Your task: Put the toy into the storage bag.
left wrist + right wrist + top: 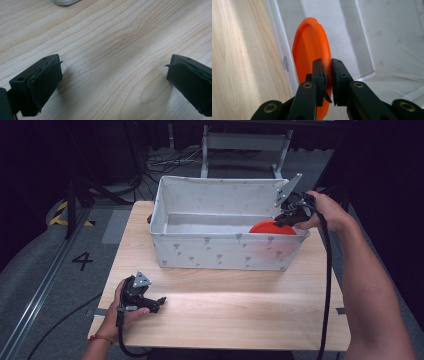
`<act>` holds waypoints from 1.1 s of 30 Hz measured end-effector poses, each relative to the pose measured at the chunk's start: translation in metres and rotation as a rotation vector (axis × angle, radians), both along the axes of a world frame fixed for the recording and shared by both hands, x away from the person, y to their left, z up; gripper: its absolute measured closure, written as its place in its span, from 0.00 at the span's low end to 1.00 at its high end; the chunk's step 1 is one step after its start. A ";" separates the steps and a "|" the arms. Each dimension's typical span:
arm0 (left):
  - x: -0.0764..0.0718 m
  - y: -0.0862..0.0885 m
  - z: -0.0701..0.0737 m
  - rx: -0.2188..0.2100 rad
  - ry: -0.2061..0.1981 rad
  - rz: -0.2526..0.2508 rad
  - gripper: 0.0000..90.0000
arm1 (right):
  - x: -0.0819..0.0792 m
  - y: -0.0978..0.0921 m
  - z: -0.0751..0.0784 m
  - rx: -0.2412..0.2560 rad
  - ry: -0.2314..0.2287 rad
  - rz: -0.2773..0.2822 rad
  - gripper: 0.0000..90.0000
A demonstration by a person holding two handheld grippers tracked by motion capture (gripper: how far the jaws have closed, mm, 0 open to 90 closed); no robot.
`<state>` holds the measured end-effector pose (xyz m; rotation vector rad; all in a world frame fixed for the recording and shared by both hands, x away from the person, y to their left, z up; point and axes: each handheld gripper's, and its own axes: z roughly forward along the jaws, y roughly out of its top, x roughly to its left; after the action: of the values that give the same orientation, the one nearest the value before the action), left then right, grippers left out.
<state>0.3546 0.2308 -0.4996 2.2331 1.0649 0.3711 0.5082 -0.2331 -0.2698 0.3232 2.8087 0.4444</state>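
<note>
Right tool (328, 75) clamped on rim of orange plate (312, 50), plate on edge inside white fabric bin (200, 250), against its near wall at the right end (rim pokes above wall). Left tool (113, 82) jaws wide apart, low over bare tabletop (240, 310)

Wooden table (225, 310), white fabric bin (220, 251) — apparently resting flat

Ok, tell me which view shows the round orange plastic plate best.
The right gripper view: the round orange plastic plate stands on edge, its rim pinched by the right tongs. The high view catches its top above the bin wall; the left gripper view looks elsewhere.
</note>
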 end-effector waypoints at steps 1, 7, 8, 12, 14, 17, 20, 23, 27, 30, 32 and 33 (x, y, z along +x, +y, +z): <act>0.000 0.000 0.000 0.003 -0.004 -0.002 0.00 | 0.002 0.000 -0.001 -0.011 0.005 -0.002 0.91; 0.000 0.000 0.000 -0.001 0.001 -0.001 0.00 | 0.010 0.009 -0.011 -0.095 0.051 0.015 0.91; 0.000 0.000 0.000 0.000 0.000 -0.001 0.00 | 0.011 0.011 -0.012 -0.103 0.057 0.017 0.91; 0.000 0.000 0.000 0.003 -0.003 -0.004 0.00 | 0.015 0.016 -0.016 -0.152 0.097 0.017 0.90; 0.000 0.000 0.000 0.004 -0.003 -0.004 0.00 | 0.017 0.018 -0.017 -0.168 0.114 0.011 0.90; 0.000 0.000 0.000 0.000 0.001 -0.002 0.00 | 0.021 0.019 -0.018 -0.193 0.127 0.000 0.90; 0.000 0.000 0.000 0.000 0.001 -0.002 0.00 | 0.023 0.022 -0.023 -0.217 0.147 -0.005 0.90; 0.000 0.000 0.000 0.000 0.001 -0.002 0.00 | 0.023 0.024 -0.025 -0.211 0.167 0.006 0.89; 0.000 0.000 0.000 0.000 0.001 -0.002 0.00 | 0.023 0.020 -0.023 -0.177 0.174 -0.011 0.85; 0.000 0.000 0.000 0.000 0.001 -0.002 0.00 | 0.020 0.017 -0.019 -0.157 0.173 -0.012 0.86; 0.000 0.000 0.000 -0.001 0.001 -0.001 0.00 | 0.017 0.014 -0.016 -0.124 0.164 -0.004 0.85; 0.000 0.000 0.000 -0.001 0.001 -0.001 0.00 | 0.016 0.012 -0.015 -0.101 0.155 -0.008 0.84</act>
<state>0.3547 0.2308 -0.4996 2.2328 1.0641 0.3694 0.5244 -0.2213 -0.2846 0.3607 2.9661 0.2852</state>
